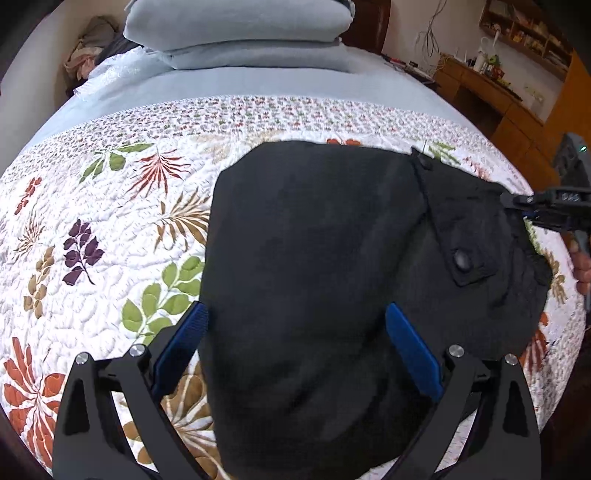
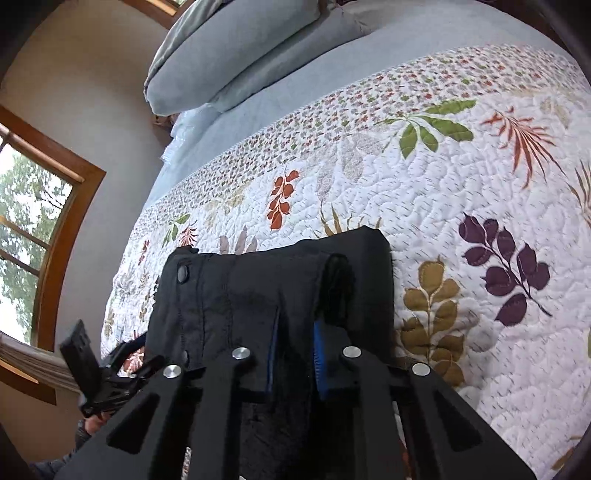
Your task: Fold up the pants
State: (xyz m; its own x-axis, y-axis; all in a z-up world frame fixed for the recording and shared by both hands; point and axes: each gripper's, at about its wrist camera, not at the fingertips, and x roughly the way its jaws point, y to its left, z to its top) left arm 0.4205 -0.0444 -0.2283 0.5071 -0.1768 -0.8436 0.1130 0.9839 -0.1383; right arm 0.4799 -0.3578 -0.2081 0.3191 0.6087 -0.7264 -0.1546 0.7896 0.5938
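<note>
A: How far along?

B: The pants (image 1: 314, 277) lie compactly folded on the quilt (image 1: 110, 221), between the released left gripper (image 1: 295, 350) fingers.

A: The right gripper (image 2: 295, 354)?

B: Clenched on the waistband edge (final tidying, probably).

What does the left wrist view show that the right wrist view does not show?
Only the left wrist view shows the wooden desk and shelves and the open left gripper over the black pants. Only the right wrist view shows the window and the right gripper, its fingers closed on a fold of the pants. Both show the pants, the leaf-patterned quilt and the blue pillows.
</note>
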